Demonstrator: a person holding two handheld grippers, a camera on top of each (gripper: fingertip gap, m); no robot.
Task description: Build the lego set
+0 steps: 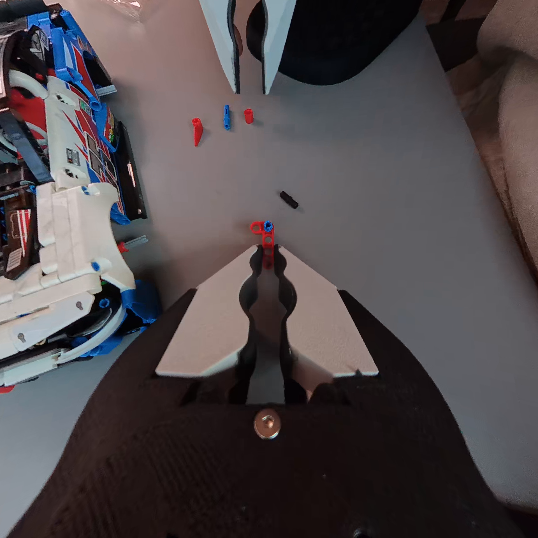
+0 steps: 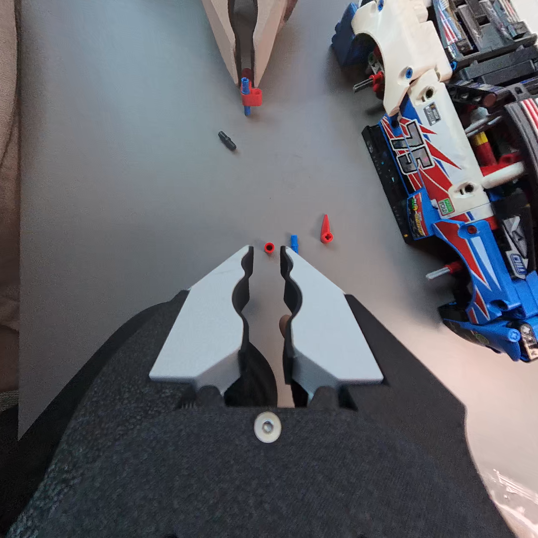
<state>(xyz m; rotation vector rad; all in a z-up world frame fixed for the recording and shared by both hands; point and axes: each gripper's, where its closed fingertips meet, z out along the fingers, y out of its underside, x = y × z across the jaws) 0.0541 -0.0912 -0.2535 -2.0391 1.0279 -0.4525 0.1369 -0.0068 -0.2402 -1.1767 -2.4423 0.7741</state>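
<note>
Five loose pieces: all listed by place relative to the red bush (image 2: 269, 247), a short red cylinder standing on end on the grey tabletop (image 2: 116, 174)
Right gripper (image 2: 266, 251): parted by a modest gap, empty, tips low over the tabletop, with the red bush just ahead of the opening and centred on it
Axis of red bush: bore facing up toward the right wrist camera, so no long side to line up with; the fingers stand either side of it
Blue pin (image 2: 294, 243): lying just right of the red bush, touching or nearly touching the right fingertip, long axis roughly along the gripper's line
Red tapered piece (image 2: 325, 230): farther right of the red bush, point aimed away from the right gripper
Black pin (image 2: 227, 141): well beyond the red bush, lying slantwise, between the two grippers
Left gripper (image 1: 268, 247): closed on the long leg of a red L-shaped beam (image 1: 263, 235), which carries a blue pin in its corner hole; held well beyond the red bush, opposite the right gripper
Model car (image 2: 436, 163): white, blue and red, partly built, on the tabletop well right of the red bush
Nearer gripper: the right, by far
Step in hand, as judged: picking up the red bush
Hazard, as judged: closing may nudge the blue pin beside it
</note>
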